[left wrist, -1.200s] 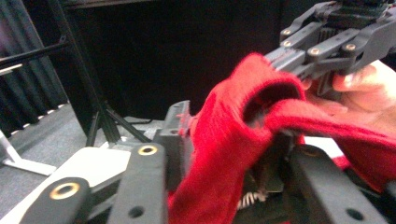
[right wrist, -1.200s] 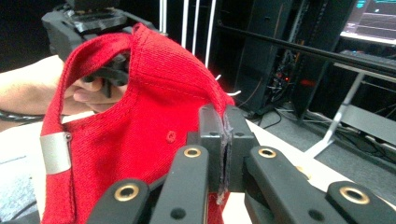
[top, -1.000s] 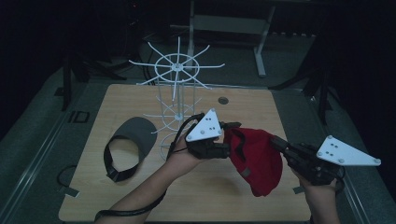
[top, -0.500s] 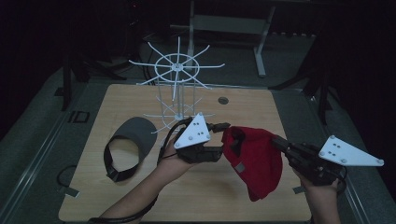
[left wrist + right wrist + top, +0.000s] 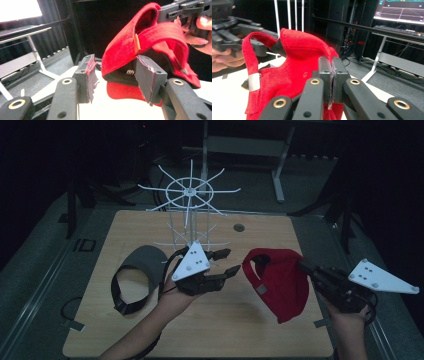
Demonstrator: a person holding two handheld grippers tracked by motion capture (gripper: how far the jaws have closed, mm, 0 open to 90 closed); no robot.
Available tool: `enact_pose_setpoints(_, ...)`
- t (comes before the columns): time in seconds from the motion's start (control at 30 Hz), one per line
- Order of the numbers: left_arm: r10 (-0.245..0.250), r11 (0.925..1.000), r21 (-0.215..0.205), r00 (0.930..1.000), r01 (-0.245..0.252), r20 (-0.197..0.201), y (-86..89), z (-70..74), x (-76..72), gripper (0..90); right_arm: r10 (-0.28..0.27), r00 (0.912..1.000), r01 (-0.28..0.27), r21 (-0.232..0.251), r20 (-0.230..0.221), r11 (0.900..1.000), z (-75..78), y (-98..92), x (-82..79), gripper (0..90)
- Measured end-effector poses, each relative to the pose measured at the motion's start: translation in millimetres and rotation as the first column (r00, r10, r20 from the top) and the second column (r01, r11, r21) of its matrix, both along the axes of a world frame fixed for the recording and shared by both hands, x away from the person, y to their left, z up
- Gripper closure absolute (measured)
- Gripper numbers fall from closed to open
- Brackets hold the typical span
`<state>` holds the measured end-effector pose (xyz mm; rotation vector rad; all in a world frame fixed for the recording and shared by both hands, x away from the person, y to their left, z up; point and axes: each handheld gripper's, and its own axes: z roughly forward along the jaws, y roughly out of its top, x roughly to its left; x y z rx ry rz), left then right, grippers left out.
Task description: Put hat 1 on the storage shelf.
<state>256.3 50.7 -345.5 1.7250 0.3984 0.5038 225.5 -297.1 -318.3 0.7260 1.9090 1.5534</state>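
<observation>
A red cap (image 5: 277, 280) hangs above the right half of the table, its back strap toward the left. My right gripper (image 5: 302, 266) is shut on the cap's right edge; in the right gripper view the pads (image 5: 332, 67) pinch red fabric (image 5: 294, 62). My left gripper (image 5: 230, 261) stands open a short way left of the cap, apart from it. In the left gripper view the cap (image 5: 150, 42) sits beyond the open jaws (image 5: 115, 75) with nothing between the pads, and the right gripper (image 5: 185, 12) shows at the top right.
A grey visor (image 5: 142, 262) lies on the wooden table (image 5: 150, 330) at the left. A white wire rack (image 5: 190, 195) with radiating arms stands at the back centre, just behind the left gripper. A small round hole (image 5: 239, 227) sits in the tabletop near the rack.
My left gripper has drawn back leftward from the cap's edge, leaving a gap between them. The right gripper and the cap have stayed in place.
</observation>
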Motion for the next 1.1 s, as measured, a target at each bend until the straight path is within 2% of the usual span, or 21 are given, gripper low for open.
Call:
enact_pose_setpoints(0.23,0.016,0.9998,-0.008,0.9997,-0.016,-0.017,13.0,-16.2,-9.9,51.5,-0.034,0.9994,0.034,0.038,-0.002,0.999,3.3,-6.4,7.2,88.7)
enact_pose_setpoints(0.53,0.028,0.9996,-0.008,0.9985,-0.028,-0.047,25.1,-39.8,-25.8,51.4,-0.048,0.9984,0.045,0.081,0.030,0.996,23.1,-1.8,14.9,88.6)
enact_pose_setpoints(0.73,0.052,0.9986,-0.009,0.9976,-0.053,-0.046,34.9,-53.7,-35.0,51.4,-0.052,0.9968,0.045,0.103,0.060,0.994,42.9,6.6,19.1,88.6)
enact_pose_setpoints(0.93,0.063,0.9978,-0.018,0.9950,-0.065,-0.077,44.0,-66.2,-38.2,51.4,-0.049,0.9956,0.038,0.134,0.080,0.990,63.3,18.4,27.7,88.6)
enact_pose_setpoints(1.1,0.071,0.9970,-0.023,0.9931,-0.074,-0.093,50.0,-72.3,-38.9,51.4,-0.046,0.9947,0.034,0.131,0.092,0.991,74.3,34.0,34.6,88.6)
